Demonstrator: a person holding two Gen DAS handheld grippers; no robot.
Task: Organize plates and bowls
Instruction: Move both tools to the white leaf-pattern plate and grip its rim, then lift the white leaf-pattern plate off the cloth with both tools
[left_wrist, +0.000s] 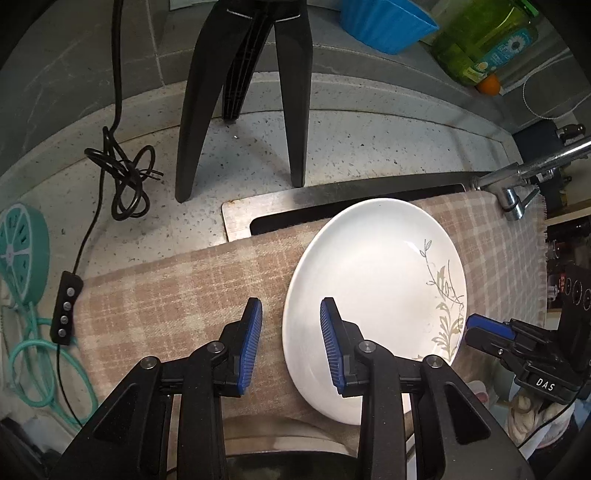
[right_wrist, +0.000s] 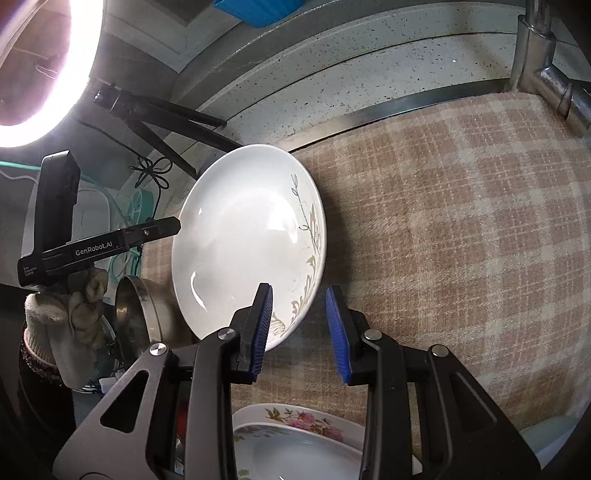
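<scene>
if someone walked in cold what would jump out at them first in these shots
The white plate with a grey leaf sprig lies on the checked cloth over the sink, dead centre. Both tongs frame it, jaws apart and holding nothing: the left tongs straddle its near-left rim, the right tongs its patterned edge. In the right wrist view a glaring ring light fills the top left corner, and a flowered plate peeks in below.
</scene>
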